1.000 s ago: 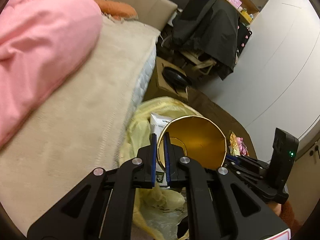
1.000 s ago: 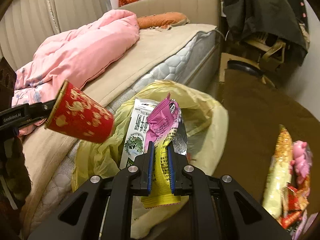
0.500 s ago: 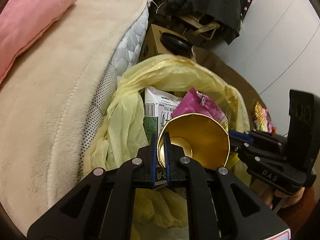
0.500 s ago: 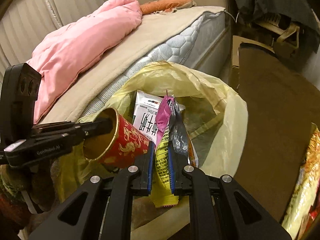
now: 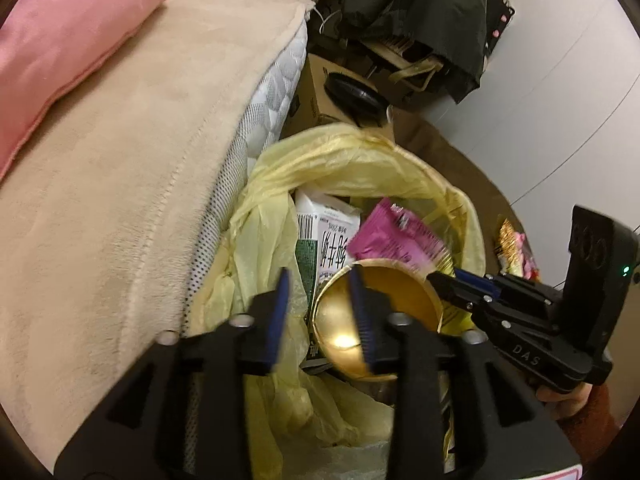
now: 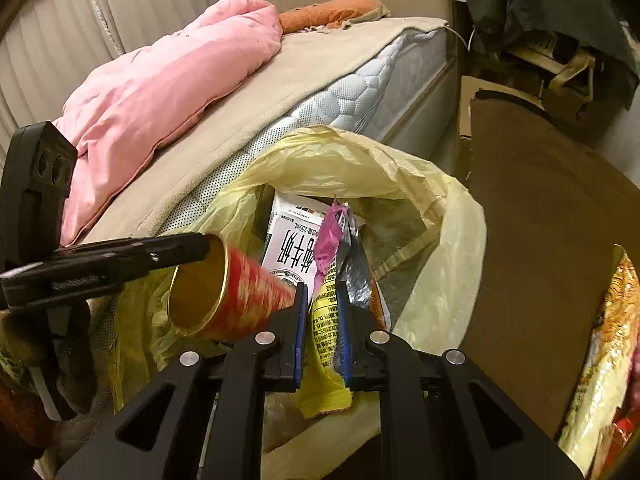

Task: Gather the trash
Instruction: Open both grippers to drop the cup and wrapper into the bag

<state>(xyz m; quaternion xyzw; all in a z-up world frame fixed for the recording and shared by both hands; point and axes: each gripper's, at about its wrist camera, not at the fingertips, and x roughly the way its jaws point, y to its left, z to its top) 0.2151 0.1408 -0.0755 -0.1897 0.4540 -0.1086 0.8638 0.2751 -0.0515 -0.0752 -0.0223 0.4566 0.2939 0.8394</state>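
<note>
A red paper cup with a gold inside [image 5: 384,304] [image 6: 240,296] tips, blurred, over the mouth of the yellow trash bag [image 5: 360,160] [image 6: 360,156]. My left gripper [image 5: 319,276] [image 6: 192,246] is opening: its pads stand apart on either side of the cup's rim and no longer pinch it. My right gripper [image 6: 321,288] [image 5: 440,280] is over the bag too. Its jaws are easing open, and a bundle of snack wrappers [image 6: 326,320] [image 5: 396,236], pink, yellow and silver, is still touching both pads. A white and green milk carton [image 5: 328,232] [image 6: 292,248] stands inside the bag.
The bag stands against a bed with a beige blanket [image 5: 140,160] and a pink duvet [image 6: 160,92]. On its other side lies a brown rug [image 6: 540,220] with more snack packets [image 6: 600,340]. A cardboard box [image 5: 316,84] and a dark coat [image 5: 420,20] sit beyond.
Both grippers came down closer to the bag's mouth. The left jaws sprang apart off the cup's rim and the cup is dropping. The right jaws widened slightly around the wrappers.
</note>
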